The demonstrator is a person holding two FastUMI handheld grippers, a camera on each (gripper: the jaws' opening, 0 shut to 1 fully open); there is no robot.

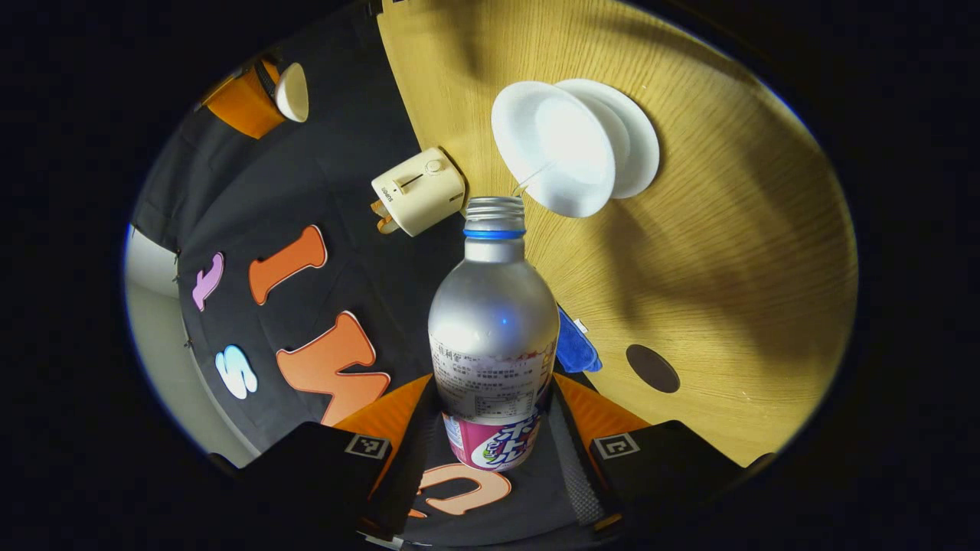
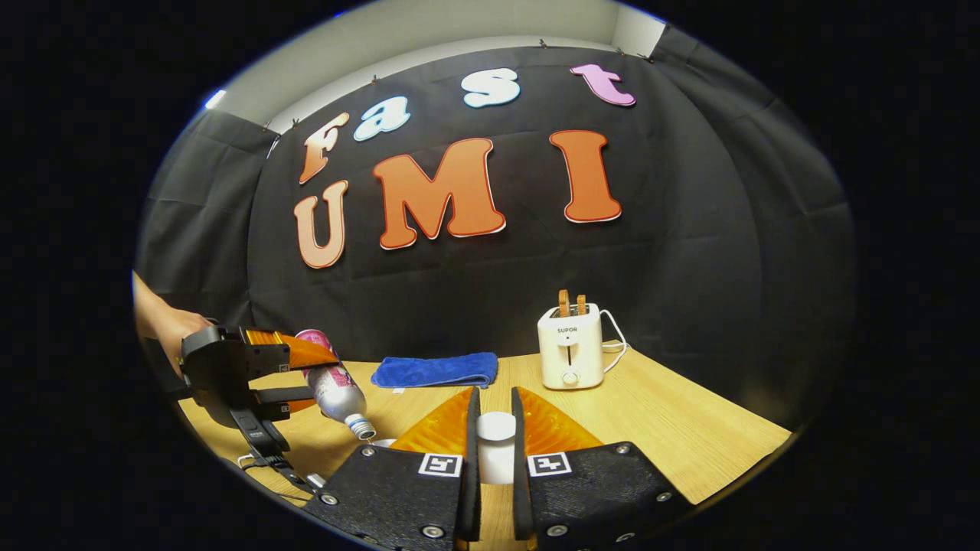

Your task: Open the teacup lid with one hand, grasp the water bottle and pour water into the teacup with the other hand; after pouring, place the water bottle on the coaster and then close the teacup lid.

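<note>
Your water bottle [image 1: 494,337] sits tipped, uncapped neck down, between the fingers of your left hand-held gripper [image 1: 490,448], which presses on its labelled lower body from both sides; a thin stream runs from its mouth to the white teacup [image 1: 563,149] on its saucer [image 1: 639,130] on the table [image 1: 727,252]. In the right gripper view, your right hand-held gripper [image 2: 496,440] stands narrow, its fingers against the white lid [image 2: 496,448] held between them, above the table. Farther off you have the dark round coaster [image 1: 652,368], a blue cloth [image 2: 436,370] and the toaster [image 2: 570,355] by the wall.
</note>
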